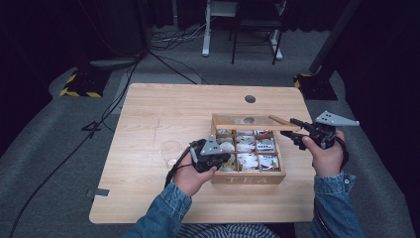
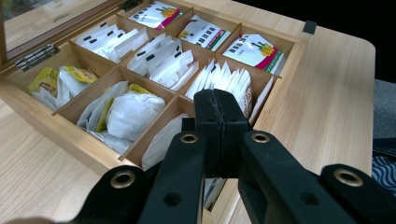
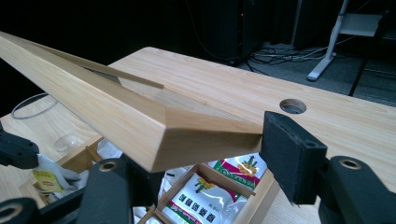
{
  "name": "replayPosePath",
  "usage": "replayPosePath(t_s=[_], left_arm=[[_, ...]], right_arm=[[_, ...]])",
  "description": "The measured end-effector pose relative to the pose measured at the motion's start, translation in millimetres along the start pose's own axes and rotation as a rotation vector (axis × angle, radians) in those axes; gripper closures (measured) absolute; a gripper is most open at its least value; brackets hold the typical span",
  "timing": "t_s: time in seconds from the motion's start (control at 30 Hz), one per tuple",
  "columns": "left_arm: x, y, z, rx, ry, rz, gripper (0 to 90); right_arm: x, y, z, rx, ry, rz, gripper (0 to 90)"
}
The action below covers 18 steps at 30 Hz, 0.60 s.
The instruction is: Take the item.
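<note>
Black jaws of the left gripper (image 2: 219,116) stand pressed together over the near compartments of the tea box (image 1: 247,178), and in the left gripper view they seem to pinch the top edge of a white tea bag (image 2: 210,186) from the near row; how much of the packet lies between the pads cannot be told. The right gripper (image 3: 205,154) holds the box's wooden lid (image 3: 116,116) by its front corner, jaws partly open around the thickness of the frame, which keeps the lid raised above the compartments. The box sits toward the right of the counter (image 1: 148,198), with a clear plastic cup (image 1: 171,151) just to its left, near the left hand.

The step in hand looks like drawing one packet out of the box. To do it well, the left gripper should rise straight up, so that the packet slides free of its neighbours and does not drag a second one along or catch on the wooden divider (image 2: 159,116). The right gripper should keep the lid steady and high, since a sagging lid would fall across the rising hand. A firm pinch matters, because thin paper slips easily.
</note>
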<state>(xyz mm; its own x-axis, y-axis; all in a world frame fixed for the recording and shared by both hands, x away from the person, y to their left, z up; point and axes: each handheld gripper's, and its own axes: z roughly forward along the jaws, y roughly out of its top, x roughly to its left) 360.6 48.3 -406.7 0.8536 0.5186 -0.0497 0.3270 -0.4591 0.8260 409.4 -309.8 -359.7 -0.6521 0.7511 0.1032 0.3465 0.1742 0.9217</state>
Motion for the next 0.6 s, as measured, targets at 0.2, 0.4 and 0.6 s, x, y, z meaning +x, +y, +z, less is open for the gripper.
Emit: replayPosePath(t_s=[0.2,0.4,0.6], left_arm=[[-0.1,3.0,-6.7,-0.003,0.000,0.007,89.4],[-0.7,5.6,-14.2,-0.011,0.005,0.012,89.4],[3.7,5.0,-23.7,-0.019,0.019,-0.001,89.3]], right_arm=[[-0.1,-0.2,0.0,-0.001,0.001,0.000,42.1],[-0.6,-0.1,0.2,-0.001,0.002,-0.001,41.9],[-0.7,-0.1,0.7,0.002,0.004,-0.006,41.5]])
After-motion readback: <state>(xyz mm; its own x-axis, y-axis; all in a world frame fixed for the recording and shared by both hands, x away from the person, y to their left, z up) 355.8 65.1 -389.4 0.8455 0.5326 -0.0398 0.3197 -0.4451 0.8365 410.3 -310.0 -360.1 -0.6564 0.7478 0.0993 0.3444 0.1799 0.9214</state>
